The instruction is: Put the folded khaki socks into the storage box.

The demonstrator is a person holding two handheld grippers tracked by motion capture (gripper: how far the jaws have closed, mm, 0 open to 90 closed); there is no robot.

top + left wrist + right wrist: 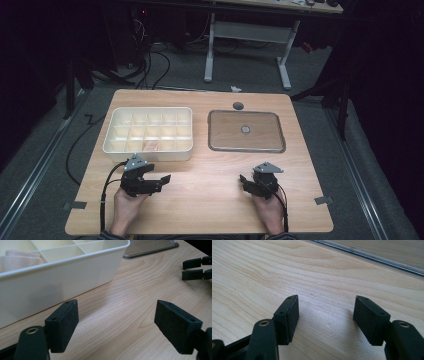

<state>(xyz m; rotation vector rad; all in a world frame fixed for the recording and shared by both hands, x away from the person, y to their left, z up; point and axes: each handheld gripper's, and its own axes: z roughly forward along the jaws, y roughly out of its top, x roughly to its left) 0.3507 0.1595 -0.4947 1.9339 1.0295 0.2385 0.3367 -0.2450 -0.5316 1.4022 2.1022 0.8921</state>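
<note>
A white compartment box stands on the left half of the wooden table. A pale pink folded cloth lies in one of its front compartments. To the right lies a shallow clear tray with a small round piece at its middle. My left gripper rests in front of the box, open and holding nothing. In the left gripper view, the box wall and the cloth are just beyond my left gripper. My right gripper is open in front of the tray, and the right gripper view shows bare wood between the jaws of my right gripper.
A small dark round disc lies on the table behind the tray. The tray's edge runs across the top of the right gripper view. Off the table's far side, a white desk frame and cables stand on the floor.
</note>
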